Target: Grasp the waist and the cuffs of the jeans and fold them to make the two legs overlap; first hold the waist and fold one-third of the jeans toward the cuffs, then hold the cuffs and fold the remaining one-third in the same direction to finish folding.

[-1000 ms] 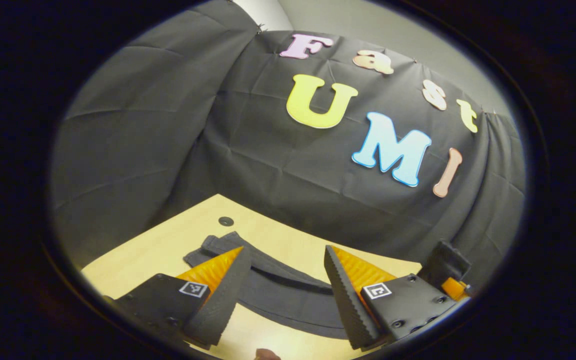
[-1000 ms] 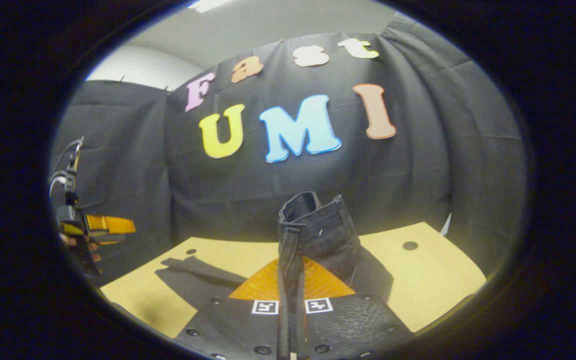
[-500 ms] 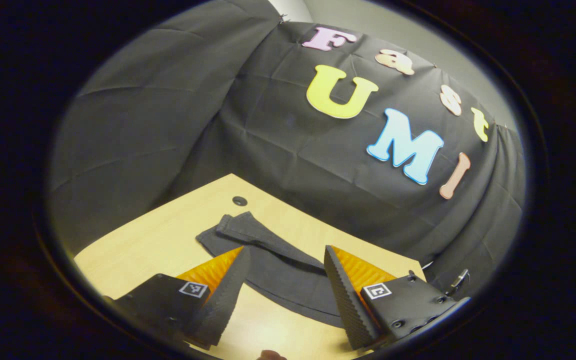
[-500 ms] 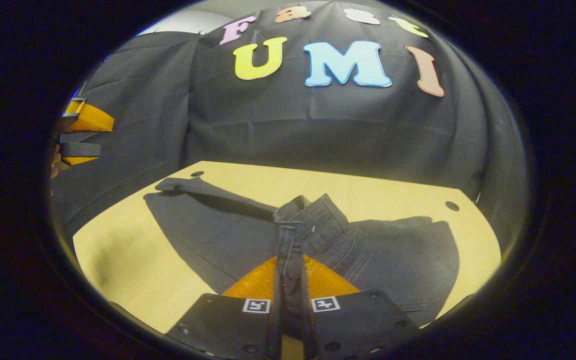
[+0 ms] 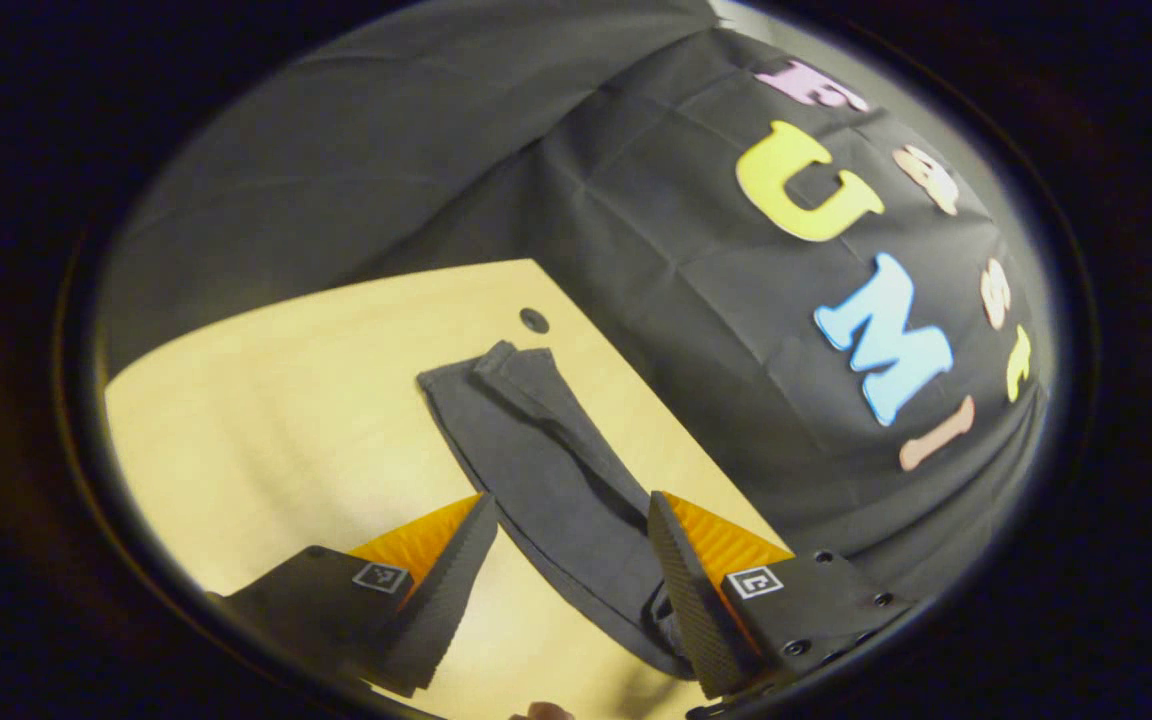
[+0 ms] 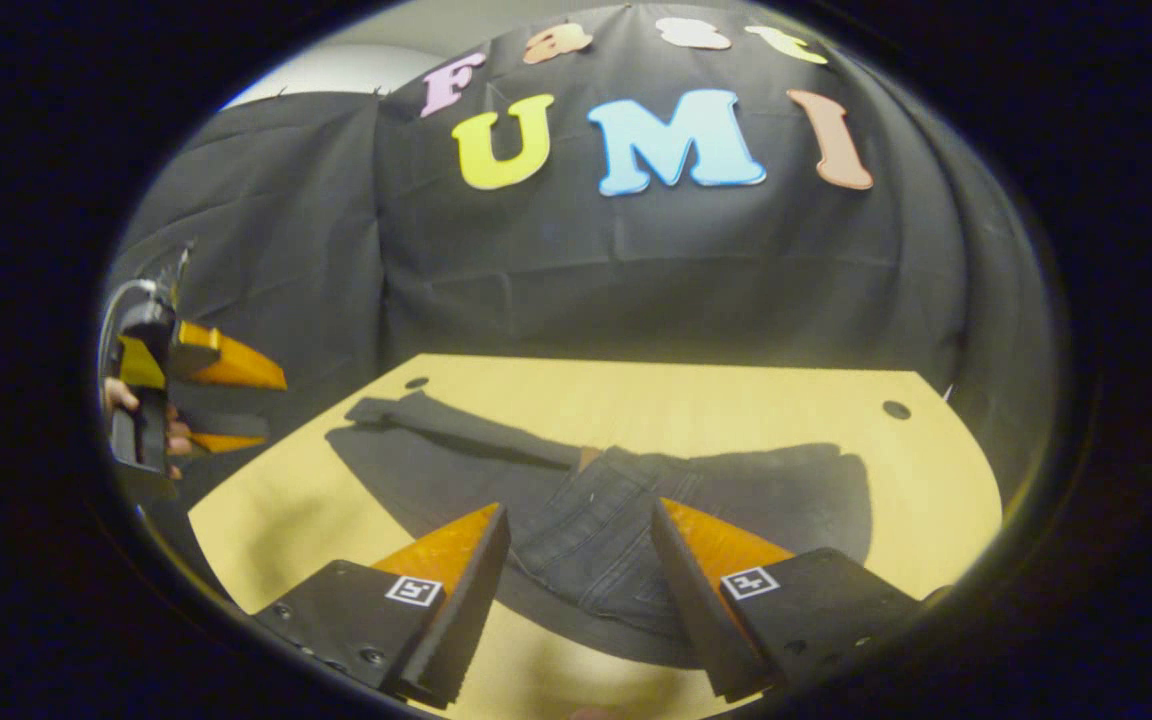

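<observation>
Dark jeans (image 6: pixel 596 530) lie on the light wooden table (image 6: pixel 736 400), the waist part folded over toward the cuffs (image 6: pixel 396 412) at the far left. My right gripper (image 6: pixel 576 560) hangs open just above the folded waist, nothing between its fingers. In the left gripper view the legs of the jeans (image 5: pixel 546 470) run from near my open left gripper (image 5: pixel 571 560) up to the cuffs (image 5: pixel 516 362) by the table's far edge. The left gripper (image 6: pixel 216 400), held by a hand, also appears at the left of the right gripper view, off the table's left end.
The table (image 5: pixel 266 400) has a small round hole near each far corner (image 6: pixel 896 410) (image 5: pixel 534 320). Black cloth walls close in behind and to the left. Bare wood lies left of the jeans in the left gripper view.
My right gripper lowered the waist onto the legs and let go, its fingers now apart. The left gripper swung round, so the cuffs and more of the table came into sight.
</observation>
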The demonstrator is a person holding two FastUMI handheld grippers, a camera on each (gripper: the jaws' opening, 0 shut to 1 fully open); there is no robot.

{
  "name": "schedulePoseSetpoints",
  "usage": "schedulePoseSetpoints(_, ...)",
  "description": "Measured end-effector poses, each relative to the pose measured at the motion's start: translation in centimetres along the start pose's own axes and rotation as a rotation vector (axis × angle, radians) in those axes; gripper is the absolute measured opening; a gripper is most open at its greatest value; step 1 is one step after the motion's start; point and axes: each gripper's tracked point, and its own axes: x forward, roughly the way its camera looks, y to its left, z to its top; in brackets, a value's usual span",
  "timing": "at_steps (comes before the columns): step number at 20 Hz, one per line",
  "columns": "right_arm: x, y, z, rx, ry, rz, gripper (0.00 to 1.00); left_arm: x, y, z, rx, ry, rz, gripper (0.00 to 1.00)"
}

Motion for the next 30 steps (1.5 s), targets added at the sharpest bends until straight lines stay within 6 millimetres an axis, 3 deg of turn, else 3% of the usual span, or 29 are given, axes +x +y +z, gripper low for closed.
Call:
schedulePoseSetpoints(3,-2.5,-1.8,2.6,0.036,-0.057,-0.092,0.89,3.3,2.9,0.5,-0.126,0.033,0.044,1.0)
schedulePoseSetpoints(6,-5.2,-4.3,5.6,0.037,-0.147,-0.204,0.93,5.2,6.1,1.4,-0.233,0.047,0.076,0.99)
schedulePoseSetpoints(7,-5.6,-4.8,5.8,0.041,-0.16,-0.234,0.87,5.9,7.3,2.1,-0.254,0.049,0.091,0.99)
schedulePoseSetpoints(9,-6.5,-5.9,5.9,0.047,-0.158,-0.279,0.96,7.8,9.1,3.2,-0.273,0.05,0.126,0.99)
schedulePoseSetpoints(10,-6.9,-6.5,5.9,0.042,-0.153,-0.303,0.92,8.7,9.6,3.8,-0.284,0.049,0.138,0.96)
schedulePoseSetpoints(11,-7.1,-7.1,5.7,0.037,-0.141,-0.325,0.96,10.1,10.1,4.3,-0.294,0.051,0.145,0.99)
schedulePoseSetpoints(12,-7.2,-7.6,5.4,0.037,-0.127,-0.343,0.92,11.2,10.6,4.9,-0.302,0.051,0.147,0.99)
schedulePoseSetpoints(15,-7.3,-8.5,5.1,0.049,-0.1,-0.389,0.92,13.3,12.7,6.3,-0.306,0.051,0.182,0.99)
schedulePoseSetpoints(16,-7.3,-8.8,4.9,0.052,-0.094,-0.402,0.92,13.9,12.8,6.7,-0.31,0.056,0.179,0.99)
schedulePoseSetpoints(17,-7.3,-9.0,4.9,0.055,-0.088,-0.414,0.92,14.3,12.5,7.1,-0.307,0.058,0.169,0.93)
schedulePoseSetpoints(19,-7.0,-9.4,5.0,0.063,-0.081,-0.434,0.93,15.6,12.2,7.2,-0.269,0.086,0.163,0.98)
schedulePoseSetpoints(22,-6.7,-10.0,4.6,0.07,-0.063,-0.464,0.93,17.5,10.2,6.8,-0.204,0.131,0.125,0.95)
schedulePoseSetpoints(23,-6.6,-10.0,4.5,0.078,-0.056,-0.469,0.93,18.0,9.4,6.6,-0.198,0.14,0.087,0.93)
schedulePoseSetpoints(26,-6.1,-10.1,4.4,0.098,-0.038,-0.477,0.93,19.3,6.0,4.9,-0.29,0.197,-0.041,1.0)
schedulePoseSetpoints(27,-6.0,-10.2,4.6,0.099,-0.037,-0.48,0.93,20.3,5.7,4.2,-0.308,0.2,-0.056,0.96)
schedulePoseSetpoints(28,-5.9,-10.2,4.6,0.101,-0.034,-0.481,0.93,20.6,5.4,3.9,-0.319,0.191,-0.068,0.84)
schedulePoseSetpoints(30,-5.9,-10.3,4.6,0.108,-0.031,-0.484,0.93,21.4,4.9,3.5,-0.339,0.19,-0.097,0.91)
